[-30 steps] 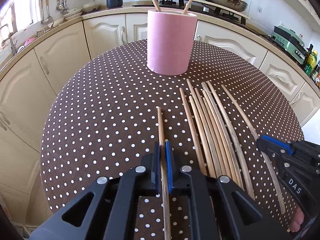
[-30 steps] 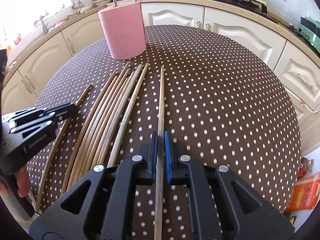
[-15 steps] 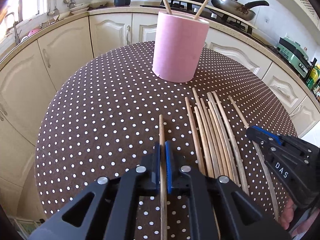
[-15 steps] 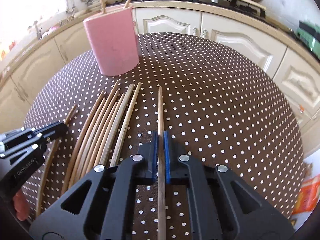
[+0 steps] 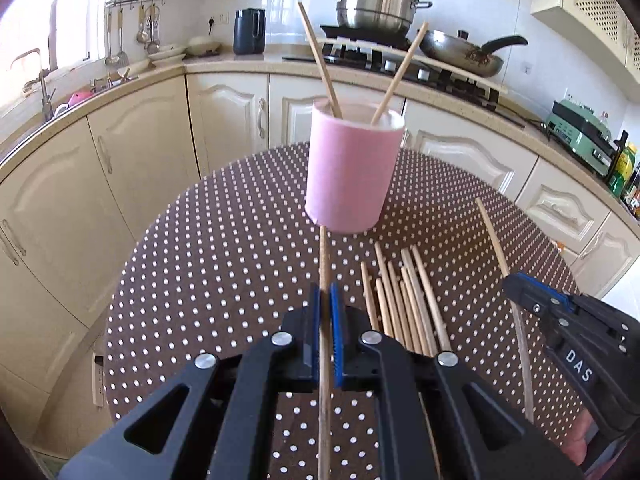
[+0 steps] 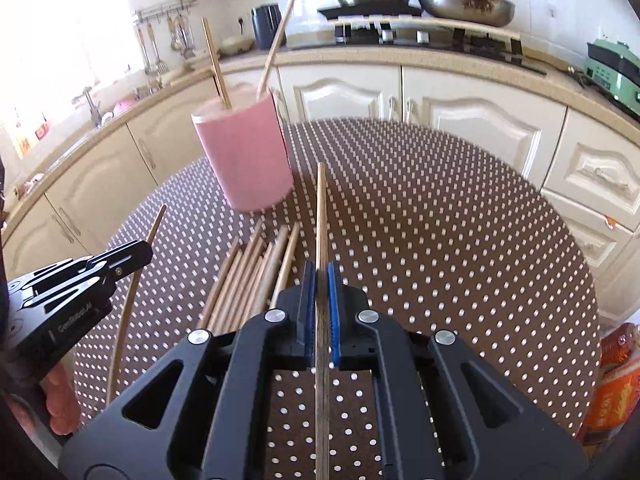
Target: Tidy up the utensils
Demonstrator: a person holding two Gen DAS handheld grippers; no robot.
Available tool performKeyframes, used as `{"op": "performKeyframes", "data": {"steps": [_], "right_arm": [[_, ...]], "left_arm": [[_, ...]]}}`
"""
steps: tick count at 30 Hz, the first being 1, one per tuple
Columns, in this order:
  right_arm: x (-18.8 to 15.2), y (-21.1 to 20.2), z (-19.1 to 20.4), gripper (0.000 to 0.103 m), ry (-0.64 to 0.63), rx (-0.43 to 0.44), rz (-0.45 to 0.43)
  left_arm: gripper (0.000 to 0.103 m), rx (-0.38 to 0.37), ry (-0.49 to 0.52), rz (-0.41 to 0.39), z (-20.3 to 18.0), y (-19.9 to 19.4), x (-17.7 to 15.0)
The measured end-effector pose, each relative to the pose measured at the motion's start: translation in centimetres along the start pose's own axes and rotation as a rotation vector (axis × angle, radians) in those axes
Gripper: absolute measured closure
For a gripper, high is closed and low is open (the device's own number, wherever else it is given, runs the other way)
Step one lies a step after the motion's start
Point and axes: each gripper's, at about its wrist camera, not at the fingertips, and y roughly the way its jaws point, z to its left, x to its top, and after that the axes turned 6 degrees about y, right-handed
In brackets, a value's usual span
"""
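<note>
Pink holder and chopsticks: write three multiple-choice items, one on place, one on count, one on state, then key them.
1. Where does the pink holder stand?
A. on the dotted tablecloth
B. on the kitchen counter
C. in the sink

2. How many chopsticks stand in the holder?
A. none
B. two
C. five

3. What is the left gripper doing?
A. open over the loose pile
B. shut on nothing
C. shut on a chopstick

Key:
1 A, its base sits on the brown dotted cloth, ahead of the loose chopsticks.
2 B, two sticks lean out of its rim, crossing apart.
3 C, the blue pads clamp a single stick pointing toward the holder; the right gripper clamps another chopstick likewise.
</note>
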Motion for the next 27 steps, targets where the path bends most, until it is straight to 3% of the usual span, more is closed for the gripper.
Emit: {"op": "performKeyframes", "data": {"steps": [6, 27], "right_arm": [[1.5, -2.5, 0.4, 0.097, 0.001, 0.025, -0.094], [5.2, -6.7, 1.6, 0.096, -0.006, 0.035, -0.258]], "left_arm": [[0.097, 0.001, -0.013, -0.087, 0.2, -2.3, 2.2], [0.097, -0.002, 0.004, -0.292, -0.6, -7.7, 6.7]]}}
